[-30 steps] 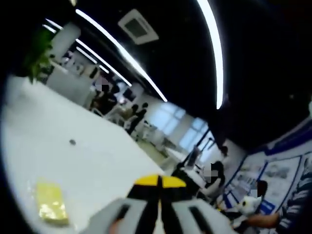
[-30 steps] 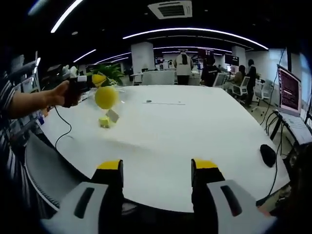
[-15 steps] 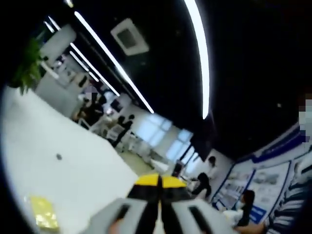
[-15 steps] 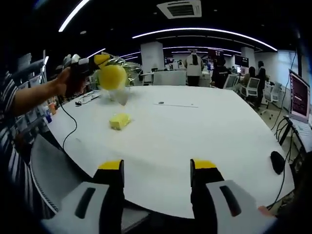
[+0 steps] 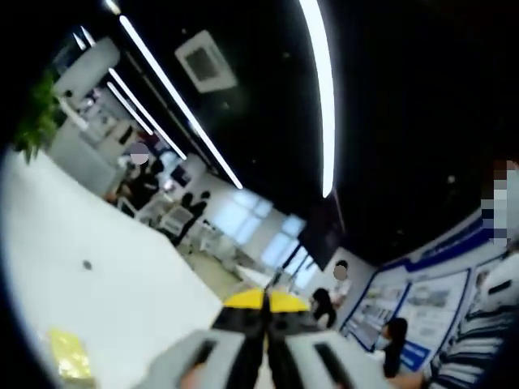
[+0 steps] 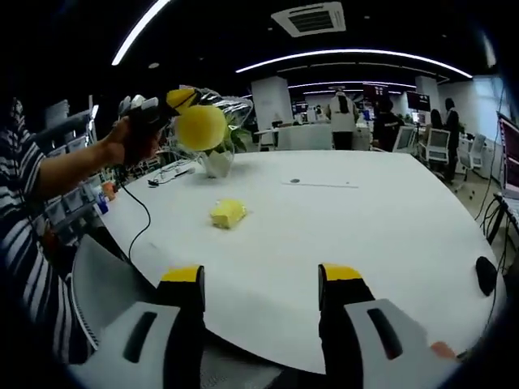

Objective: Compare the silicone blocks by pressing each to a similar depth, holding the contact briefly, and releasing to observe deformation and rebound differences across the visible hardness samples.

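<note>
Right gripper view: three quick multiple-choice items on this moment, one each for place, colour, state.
1. Where is the silicone block?
A. flat on the white table
B. between the right tool's jaws
C. on a chair

2. What colour is the block?
A. blue
B. yellow
C. black

3. How are the right tool jaws?
A. shut on the block
B. shut on nothing
C. open, apart

Answers: 1 A, it lies on the tabletop beyond the jaws. 2 B, pale yellow. 3 C, a wide gap of table shows between the tips.
</note>
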Motion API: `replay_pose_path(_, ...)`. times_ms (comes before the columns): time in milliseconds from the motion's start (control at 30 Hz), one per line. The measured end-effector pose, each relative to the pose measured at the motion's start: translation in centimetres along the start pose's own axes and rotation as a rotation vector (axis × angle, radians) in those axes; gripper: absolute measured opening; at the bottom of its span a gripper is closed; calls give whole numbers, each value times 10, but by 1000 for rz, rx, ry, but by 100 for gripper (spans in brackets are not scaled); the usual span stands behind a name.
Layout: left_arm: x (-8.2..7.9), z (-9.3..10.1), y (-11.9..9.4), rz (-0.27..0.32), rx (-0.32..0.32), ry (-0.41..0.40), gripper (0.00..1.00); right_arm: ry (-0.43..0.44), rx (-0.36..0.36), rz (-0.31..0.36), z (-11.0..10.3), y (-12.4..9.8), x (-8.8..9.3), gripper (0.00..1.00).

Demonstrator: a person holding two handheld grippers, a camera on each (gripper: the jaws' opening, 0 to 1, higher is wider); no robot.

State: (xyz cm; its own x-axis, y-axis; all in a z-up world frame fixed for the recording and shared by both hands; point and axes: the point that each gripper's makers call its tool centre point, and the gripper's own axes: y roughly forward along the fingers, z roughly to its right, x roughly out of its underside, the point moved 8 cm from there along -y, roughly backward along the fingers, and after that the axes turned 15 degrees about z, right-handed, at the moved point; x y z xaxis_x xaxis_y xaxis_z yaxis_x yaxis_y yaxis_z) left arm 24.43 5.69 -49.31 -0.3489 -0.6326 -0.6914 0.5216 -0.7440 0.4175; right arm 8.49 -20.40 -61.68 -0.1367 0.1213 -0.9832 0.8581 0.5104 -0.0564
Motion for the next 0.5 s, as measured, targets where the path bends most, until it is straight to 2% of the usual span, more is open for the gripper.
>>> replay_pose_path(100,4,5,-2,-1,6,-1,0,14,-42,130,-11,12,-16,72)
replay_pose_path(200,8,9,-3,2,14,-19,0,-4,-50,235,-18,21,-31,88)
replay_pose_path(233,9,10,-4,0,16,-23,0,-8,-37,251,-17,24,-33,90)
replay_pose_path(267,10,12,-4,1,17,-22,0,-4,-29,238,-17,26,-34,91)
replay_pose_path(333,13,14,-5,0,18,-24,0,36,-22,276,-17,32,-38,97)
replay_pose_path(400,15,15,-6,1,21,-36,0,45,-25,304,-16,34,-42,96)
replay_pose_path(500,16,17,-8,3,22,-49,0,91,-52,308,-18,41,-43,96)
